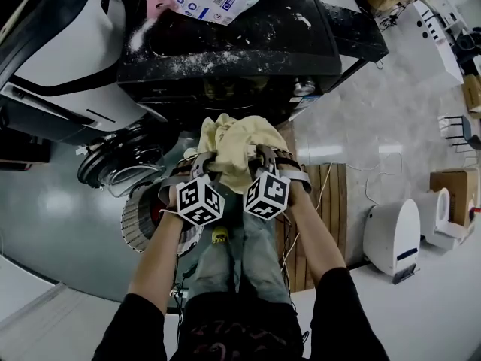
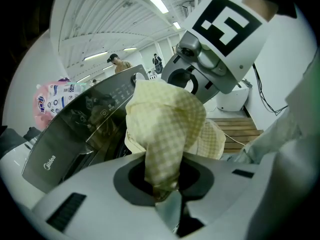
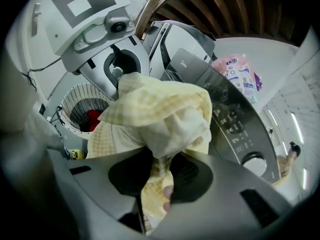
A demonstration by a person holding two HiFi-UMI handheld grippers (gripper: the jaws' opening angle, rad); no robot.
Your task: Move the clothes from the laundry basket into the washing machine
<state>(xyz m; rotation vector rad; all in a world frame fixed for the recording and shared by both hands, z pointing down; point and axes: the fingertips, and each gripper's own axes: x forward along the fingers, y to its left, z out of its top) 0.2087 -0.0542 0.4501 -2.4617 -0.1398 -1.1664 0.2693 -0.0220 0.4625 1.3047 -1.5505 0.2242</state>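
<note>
Holding the yellow checked garment [image 1: 233, 150] up before the washing machine [image 1: 225, 47], just past the laundry basket [image 1: 139, 220], I have the left gripper [image 2: 167, 196] and right gripper [image 3: 157, 194] each clamped on a bunched fold. It looks light, soft and floppy; thick gathered folds should grip best.

A checked cloth garment [image 1: 234, 153] is seen, soft and matt. The dark top of the washing machine [image 1: 248, 43] is shown glossy, dusted with white powder. A plastic laundry basket [image 1: 135, 220] and bare wooden slats [image 1: 334, 201] are caught on a polished floor [image 1: 60, 216].
</note>
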